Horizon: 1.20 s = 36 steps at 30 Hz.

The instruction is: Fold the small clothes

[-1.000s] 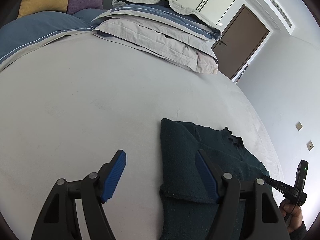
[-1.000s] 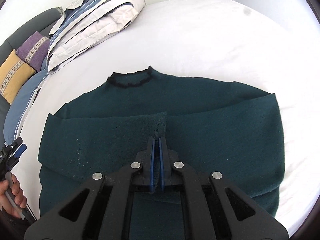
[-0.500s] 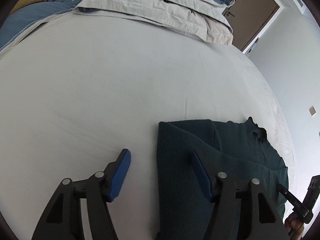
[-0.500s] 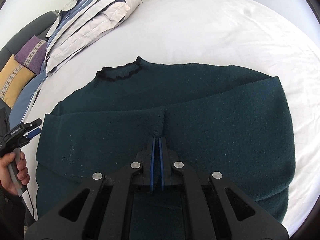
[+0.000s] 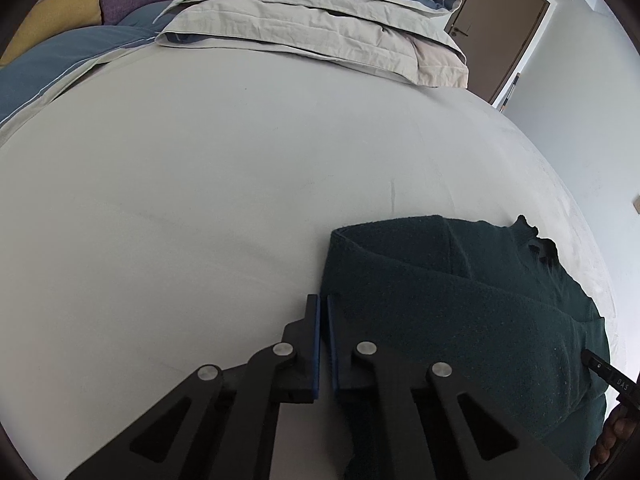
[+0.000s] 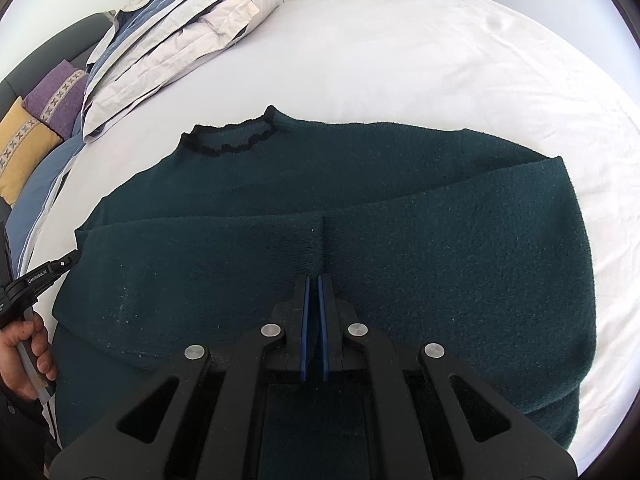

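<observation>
A dark green knit sweater [image 6: 400,216] with a black frilled collar [image 6: 228,142] lies flat on the white bed [image 6: 440,52], both sleeves folded across its chest. My right gripper [image 6: 313,278] is shut over the spot where the two cuffs meet; whether it pinches cloth I cannot tell. My left gripper [image 5: 322,300] is shut at the sweater's left folded edge [image 5: 340,280], with the edge against its right finger. The left gripper also shows at the left edge of the right wrist view [image 6: 48,276].
A pile of folded grey and blue bedding [image 5: 320,24] lies at the head of the bed. Yellow [image 6: 20,148] and purple cushions [image 6: 56,92] sit beyond it. A brown door [image 5: 500,28] is at the back right.
My left gripper has closed from wide open and sits at the sweater's left edge. The right gripper stays shut, moving slightly forward over the cuffs.
</observation>
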Motion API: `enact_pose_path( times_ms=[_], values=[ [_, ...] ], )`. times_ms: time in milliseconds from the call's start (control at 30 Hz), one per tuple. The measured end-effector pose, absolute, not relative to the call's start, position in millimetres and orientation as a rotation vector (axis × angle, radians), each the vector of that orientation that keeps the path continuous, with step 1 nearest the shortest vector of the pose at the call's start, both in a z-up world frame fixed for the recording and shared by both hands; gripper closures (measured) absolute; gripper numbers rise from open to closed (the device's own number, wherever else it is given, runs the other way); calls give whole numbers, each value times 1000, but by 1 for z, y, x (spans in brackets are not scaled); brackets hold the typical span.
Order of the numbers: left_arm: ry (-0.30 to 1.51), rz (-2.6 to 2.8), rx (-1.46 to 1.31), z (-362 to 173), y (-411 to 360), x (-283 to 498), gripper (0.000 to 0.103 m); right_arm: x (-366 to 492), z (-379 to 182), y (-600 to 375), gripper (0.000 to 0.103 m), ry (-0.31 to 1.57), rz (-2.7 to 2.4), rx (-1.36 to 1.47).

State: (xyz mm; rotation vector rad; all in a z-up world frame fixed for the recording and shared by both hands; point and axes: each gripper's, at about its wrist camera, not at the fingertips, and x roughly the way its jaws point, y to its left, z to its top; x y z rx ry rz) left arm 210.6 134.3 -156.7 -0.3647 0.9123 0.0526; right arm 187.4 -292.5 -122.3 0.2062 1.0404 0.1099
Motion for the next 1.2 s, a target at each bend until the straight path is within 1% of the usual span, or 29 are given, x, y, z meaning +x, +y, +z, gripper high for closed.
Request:
enact_pose_path(
  times_ms=[167, 233, 300, 333, 367, 400, 433, 467, 533, 600, 633, 667, 700, 733, 867, 967, 1100, 1200],
  values=[
    [926, 112, -350, -154, 139, 211, 102, 187, -120, -292, 100, 1046, 99, 200],
    [914, 117, -347, -143, 140, 208, 102, 185, -116, -292, 99, 1040, 105, 216],
    [857, 82, -309, -123, 131, 205, 102, 182, -110, -294, 97, 1026, 117, 239],
    [836, 55, -290, -115, 124, 207, 99, 182, -108, -294, 90, 1017, 124, 249],
    [834, 30, -277, -110, 117, 210, 83, 180, -106, -294, 77, 1008, 134, 260],
    [846, 15, -269, -109, 112, 216, 69, 180, -105, -294, 70, 999, 143, 273],
    [852, 16, -258, -110, 107, 222, 45, 179, -104, -295, 55, 993, 147, 286],
    [850, 24, -237, -112, 103, 226, 41, 180, -104, -295, 54, 995, 145, 289],
    [889, 42, -208, -126, 98, 235, 41, 182, -108, -293, 54, 1013, 140, 279],
    [957, 43, -192, -149, 96, 238, 53, 186, -116, -290, 59, 1057, 149, 257],
    [951, 41, -181, -157, 96, 235, 55, 187, -119, -287, 76, 1063, 138, 227],
    [925, 43, -161, -159, 95, 230, 55, 187, -119, -286, 84, 1057, 130, 201],
    [923, 50, -137, -160, 94, 227, 55, 186, -119, -286, 86, 1053, 124, 196],
    [921, 53, -121, -159, 92, 224, 58, 185, -119, -289, 94, 1051, 115, 203],
    [912, 60, -42, -161, 86, 213, 62, 182, -115, -298, 100, 1016, 57, 219],
    [910, 63, -47, -162, 88, 212, 63, 182, -118, -304, 103, 1023, 11, 210],
    [906, 73, -27, -163, 85, 212, 63, 184, -134, -317, 103, 1036, 51, 234],
    [899, 69, -71, -157, 92, 207, 58, 179, -126, -331, 103, 1019, 48, 336]
  ],
)
